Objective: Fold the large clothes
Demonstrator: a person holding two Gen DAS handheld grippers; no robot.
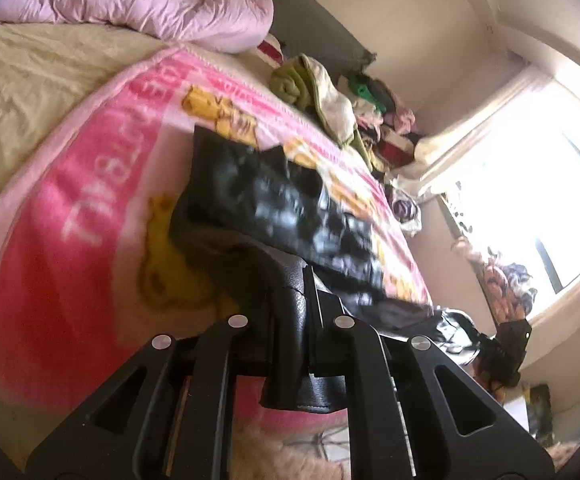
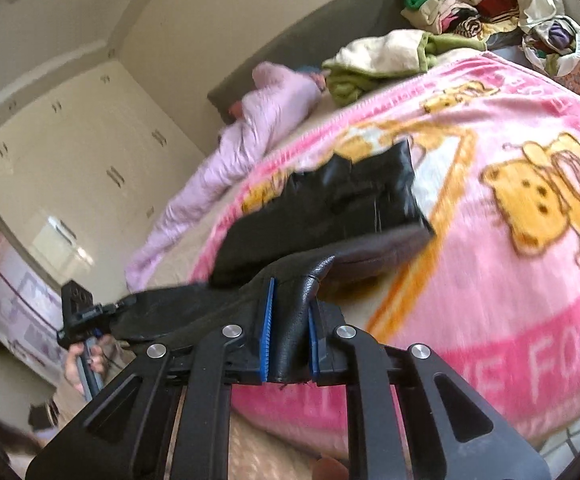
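A bed (image 1: 18, 92) fills the space ahead of both grippers, covered by a pink cartoon-bear blanket (image 2: 490, 272). Beyond it lie a lilac quilt (image 1: 130, 4) and a heap of mixed clothes (image 2: 462, 4) by the headboard.

The black leather-look garment (image 2: 330, 204) stretches across the blanket just in front of the tools, one edge raised between them. Both grippers tilt gently downward toward the bed.

Only the right wrist view shows white wardrobe doors (image 2: 70, 136) and the hand (image 2: 78, 364) carrying the other tool; only the left wrist view shows the bright window (image 1: 538, 176).

The left gripper (image 1: 290, 344) is clamped narrowly on the garment's edge. The right gripper (image 2: 290, 340) pinches a fold between its blue pads (image 2: 267, 336).
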